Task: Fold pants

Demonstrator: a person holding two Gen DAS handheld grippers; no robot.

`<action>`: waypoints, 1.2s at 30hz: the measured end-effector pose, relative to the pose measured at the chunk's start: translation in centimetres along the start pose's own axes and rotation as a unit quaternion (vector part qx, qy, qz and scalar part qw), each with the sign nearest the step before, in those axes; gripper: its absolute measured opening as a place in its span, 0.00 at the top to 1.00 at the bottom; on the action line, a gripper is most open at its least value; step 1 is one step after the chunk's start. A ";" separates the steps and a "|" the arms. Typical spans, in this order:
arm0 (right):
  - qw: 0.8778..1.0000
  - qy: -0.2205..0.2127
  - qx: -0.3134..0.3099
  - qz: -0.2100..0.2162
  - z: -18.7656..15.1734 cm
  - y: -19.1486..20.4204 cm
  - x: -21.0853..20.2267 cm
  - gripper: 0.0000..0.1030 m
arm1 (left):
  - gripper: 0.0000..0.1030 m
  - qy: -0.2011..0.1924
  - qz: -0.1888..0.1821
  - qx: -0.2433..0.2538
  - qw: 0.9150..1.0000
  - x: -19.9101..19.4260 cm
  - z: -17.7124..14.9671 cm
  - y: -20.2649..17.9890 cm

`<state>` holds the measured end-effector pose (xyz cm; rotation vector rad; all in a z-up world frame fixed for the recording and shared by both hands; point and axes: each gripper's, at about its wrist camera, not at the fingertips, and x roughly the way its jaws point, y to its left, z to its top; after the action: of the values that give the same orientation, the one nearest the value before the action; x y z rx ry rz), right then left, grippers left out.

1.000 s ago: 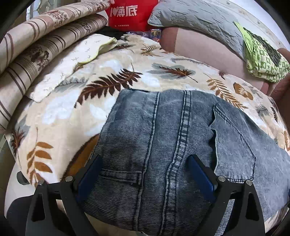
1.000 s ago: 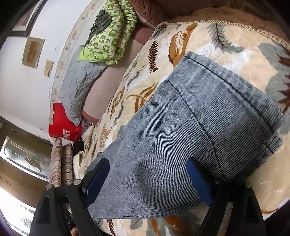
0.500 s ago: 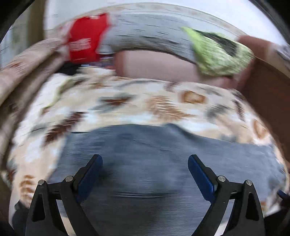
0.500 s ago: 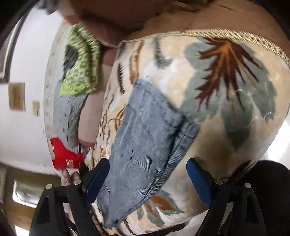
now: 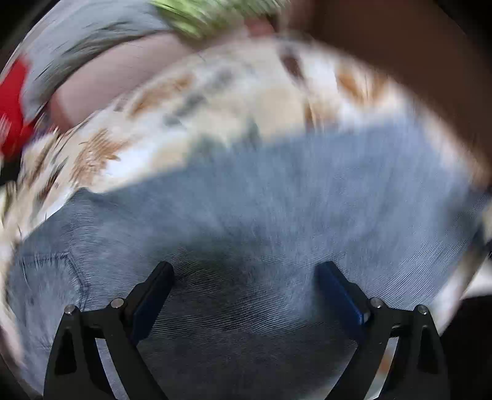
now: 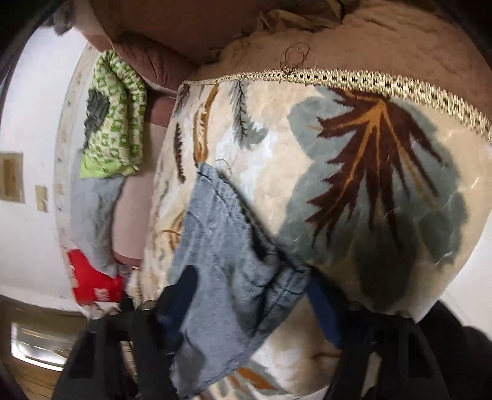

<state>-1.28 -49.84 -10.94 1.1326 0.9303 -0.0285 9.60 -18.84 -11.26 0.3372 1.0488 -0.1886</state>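
Faded blue-grey denim pants (image 5: 276,197) lie spread flat across a cream plush blanket printed with leaves (image 6: 353,190), one rumpled, bunched end (image 6: 246,277) near the blanket's edge.

The grey-blue denim pants (image 5: 276,197) lie on the leaf-patterned plush blanket (image 5: 215,101), which covers the bed. In the left wrist view the pants span the foreground from left to right, directly ahead of the left gripper (image 5: 246,270), with the blanket behind them. Behind the blanket lie the green patterned folded cloth (image 5: 209,12), the grey quilted pillow (image 5: 77,43) to its left and the red bag (image 5: 12,104) further left. In the right wrist view the pants (image 6: 221,277) lie between the fingers of the right gripper (image 6: 249,286), with the blanket (image 6: 369,200) extending to the right.
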 end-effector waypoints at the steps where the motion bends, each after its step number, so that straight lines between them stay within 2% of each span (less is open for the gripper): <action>1: 1.000 0.002 -0.007 -0.009 0.1 0.0 0.0 0.43 | 0.05 -0.015 0.006 0.006 1.000 -0.5 -0.1 -0.1; 3: 1.000 0.003 -0.010 -0.011 0.1 -0.1 -0.1 0.44 | 0.06 -0.015 0.007 0.001 1.000 -1.7 0.4 0.1; 6: 1.000 0.003 -0.006 -0.012 0.1 -0.3 0.0 0.42 | 0.06 -0.068 -0.023 -0.031 0.997 -4.6 0.6 1.0; 7: 1.000 0.002 -0.003 -0.009 0.1 -0.4 -0.1 0.40 | 0.06 -0.070 -0.026 -0.037 0.997 -4.8 0.5 1.0; 9: 1.000 0.002 -0.004 -0.015 0.1 -0.2 0.0 0.40 | 0.06 -0.028 -0.017 -0.010 0.999 -3.0 0.1 0.1; 10: 1.000 0.002 -0.009 -0.021 0.0 0.1 0.0 0.39 | 0.05 0.030 -0.008 0.036 0.999 -0.6 -0.5 -1.2; 11: 0.999 0.004 -0.023 -0.030 0.0 0.6 0.1 0.45 | 0.01 0.004 -0.004 0.037 0.999 -0.3 -1.1 -1.2; 12: 0.999 0.003 -0.033 -0.039 0.0 1.1 0.2 0.55 | 0.00 -0.001 -0.004 0.030 1.000 -0.4 -1.2 -1.0; 13: 0.997 0.002 -0.048 -0.055 0.1 1.5 0.3 0.72 | 0.00 0.007 -0.014 0.015 1.000 -0.4 -1.1 -0.7; 15: 0.995 0.007 -0.070 -0.069 0.2 2.3 0.3 0.73 | 0.00 0.015 -0.017 0.019 1.000 -0.4 -0.9 -0.7; 17: 0.991 -0.002 -0.102 -0.086 0.0 4.3 -0.1 0.74 | 0.00 0.008 -0.013 0.038 0.999 -0.4 -0.8 -1.0; 21: 0.974 -0.037 -0.206 -0.084 -2.4 11.6 -1.7 0.74 | 0.00 0.009 -0.042 0.016 0.999 -0.6 -0.5 -0.2; 24: 0.949 -0.057 -0.304 -0.063 -6.4 18.3 -2.6 0.74 | 0.01 -0.006 -0.068 -0.024 0.997 -2.1 -1.6 2.5; 26: 0.928 -0.058 -0.364 -0.048 -9.9 21.6 -2.4 0.74 | 0.01 -0.030 -0.093 -0.069 0.993 -3.9 -2.7 5.6; 29: 0.901 -0.029 -0.433 -0.012 -16.1 24.4 -0.6 0.74 | 0.01 -0.066 -0.090 -0.166 0.980 -7.2 -6.1 12.4; 31: 0.885 0.004 -0.465 0.014 -20.3 24.8 1.9 0.73 | 0.01 -0.082 -0.058 -0.238 0.966 -9.1 -9.0 17.4; 32: 0.881 0.022 -0.473 0.018 -21.9 24.6 3.3 0.71 | 0.01 -0.086 -0.038 -0.276 0.957 -9.9 -10.9 20.1; 33: 0.878 0.039 -0.477 0.019 -23.2 24.2 4.8 0.71 | 0.01 -0.084 -0.029 -0.296 0.951 -10.2 -12.0 21.8; 34: 0.878 0.069 -0.474 0.016 -24.5 23.3 6.9 0.66 | 0.01 -0.081 -0.014 -0.319 0.944 -10.6 -13.5 23.7; 35: 0.879 0.107 -0.466 0.007 -25.6 22.0 9.6 0.44 | 0.01 -0.079 0.002 -0.338 0.938 -11.0 -14.6 25.0; 36: 0.877 0.147 -0.457 -0.003 -26.4 20.4 12.2 0.33 | 0.01 -0.075 0.012 -0.348 0.935 -11.2 -15.2 25.7</action>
<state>-0.43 -14.69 -6.06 0.2428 1.0383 0.5451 -0.25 10.53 -3.68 -0.3034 0.8947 0.1817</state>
